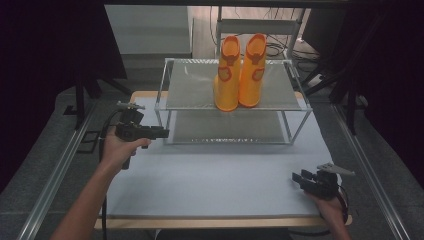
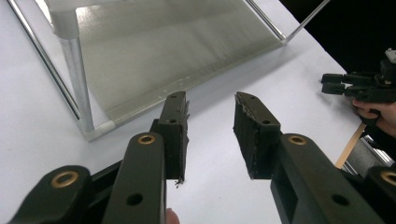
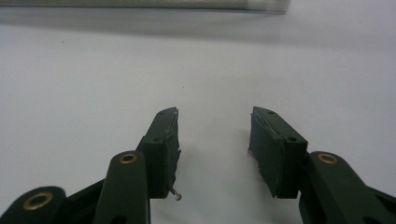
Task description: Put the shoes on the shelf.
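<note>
a pale grey table [image 1: 215, 175] with a light wooden edge fills the middle of the high view. grey carpet floor [image 1: 45, 150] lies around it, with metal rails [image 1: 57, 165] running along both sides, from about 7 to 11 o'clock and from 1 to 5 o'clock. dark curtains [image 1: 50, 40] hang at 10 and 2 o'clock. at 12 o'clock, past the table, a paler strip of floor carries loose cables [image 1: 280, 50]. the light is dim and even.
</note>
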Tool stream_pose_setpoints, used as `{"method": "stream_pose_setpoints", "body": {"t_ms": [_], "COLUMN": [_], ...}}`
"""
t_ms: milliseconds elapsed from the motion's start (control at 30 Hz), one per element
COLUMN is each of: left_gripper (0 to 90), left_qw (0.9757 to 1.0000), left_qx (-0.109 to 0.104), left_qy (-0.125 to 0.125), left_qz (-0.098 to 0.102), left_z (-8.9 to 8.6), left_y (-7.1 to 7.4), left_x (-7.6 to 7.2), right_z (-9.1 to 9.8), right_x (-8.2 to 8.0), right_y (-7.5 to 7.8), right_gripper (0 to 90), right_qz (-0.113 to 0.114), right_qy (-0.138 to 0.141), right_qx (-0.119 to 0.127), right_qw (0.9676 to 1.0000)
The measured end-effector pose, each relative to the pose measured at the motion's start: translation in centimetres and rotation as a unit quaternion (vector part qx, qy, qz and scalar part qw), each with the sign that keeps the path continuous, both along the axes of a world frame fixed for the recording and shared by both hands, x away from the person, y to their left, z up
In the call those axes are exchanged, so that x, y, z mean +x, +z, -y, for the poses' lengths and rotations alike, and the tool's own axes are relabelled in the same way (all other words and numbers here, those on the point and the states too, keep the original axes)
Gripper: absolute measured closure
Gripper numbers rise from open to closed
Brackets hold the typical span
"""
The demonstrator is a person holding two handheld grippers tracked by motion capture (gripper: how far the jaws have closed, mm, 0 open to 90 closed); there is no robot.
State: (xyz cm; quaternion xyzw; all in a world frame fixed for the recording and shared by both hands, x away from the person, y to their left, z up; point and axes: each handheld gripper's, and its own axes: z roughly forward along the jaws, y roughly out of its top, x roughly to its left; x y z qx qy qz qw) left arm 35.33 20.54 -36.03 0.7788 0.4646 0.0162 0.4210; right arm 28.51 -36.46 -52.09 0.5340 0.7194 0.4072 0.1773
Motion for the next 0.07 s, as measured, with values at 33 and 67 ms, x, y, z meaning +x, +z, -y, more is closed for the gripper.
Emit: {"method": "stream_pose_setpoints", "body": {"t_ms": [33, 67], "left_gripper": [63.9, 63.3], "left_qw": [1.0000, 1.0000], "left_qx": [0.000, 0.000], "left_qy": [0.000, 0.001], "left_qz": [-0.001, -0.001], "left_z": [0.01, 0.01], "left_y": [-0.08, -0.21], "left_x": [0.03, 0.07], "right_z": [0.00, -0.01], "right_x": [0.01, 0.01], "right_y": [0.01, 0.02], "right_gripper": [51.3, 50.9], "right_qz": [0.000, 0.000], "right_qy": [0.000, 0.000], "right_qx": [0.000, -0.001], "right_qw": [1.0000, 1.0000]}}
